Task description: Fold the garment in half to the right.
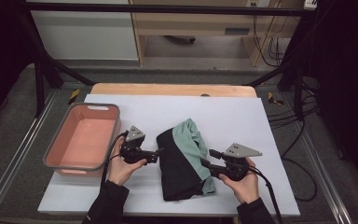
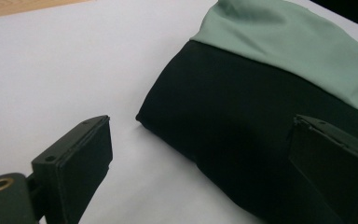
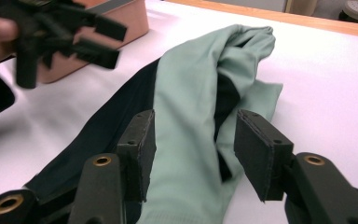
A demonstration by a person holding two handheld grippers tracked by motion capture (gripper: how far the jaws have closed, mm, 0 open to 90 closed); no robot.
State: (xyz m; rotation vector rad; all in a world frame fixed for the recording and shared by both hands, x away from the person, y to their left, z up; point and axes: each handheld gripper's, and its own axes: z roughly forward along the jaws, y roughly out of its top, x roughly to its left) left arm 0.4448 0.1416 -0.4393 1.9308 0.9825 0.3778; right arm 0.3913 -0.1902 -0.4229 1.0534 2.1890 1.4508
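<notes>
Folded garment (image 1: pixel 184 161) in black and pale green, lying a little toward the near edge of the white-covered table (image 1: pixel 242 116), between two hand-held grippers. Left gripper (image 1: pixel 157 151) level with the bundle's left flank, jaws spread wide and empty, one black pad (image 2: pixel 86 154) over bare table, the other (image 2: pixel 331 158) over the black cloth, pressing on nothing. Right gripper (image 1: pixel 207 158) at the bundle's right side, jaws half apart over a ridge of green fabric, pads (image 3: pixel 142 149) clear of the cloth and clamping nothing.

Judged from the lie of things: folding apparently done or close to it, the garment gathered into a compact, roughly rectangular packet with a rounded, soft left edge. Top end less tidy, green cloth bunched and creased toward the far edge of the table. Left to do, most likely: a fresh hold from both sides, then a lift into the salmon-pink bin (image 1: pixel 58 156) standing empty near the left edge of the table. Nothing yet in that bin.

Black fabric matte, smooth, slightly plump at the fold. Green fabric thin, stretchy-looking, with soft wrinkles and a stitched hem toward the near end. Bin rectangular, rounded corners, grey rim, a handle slot at its far wall. Table covering flat, pale, unmarked; bare wood strip along the far edge.
</notes>
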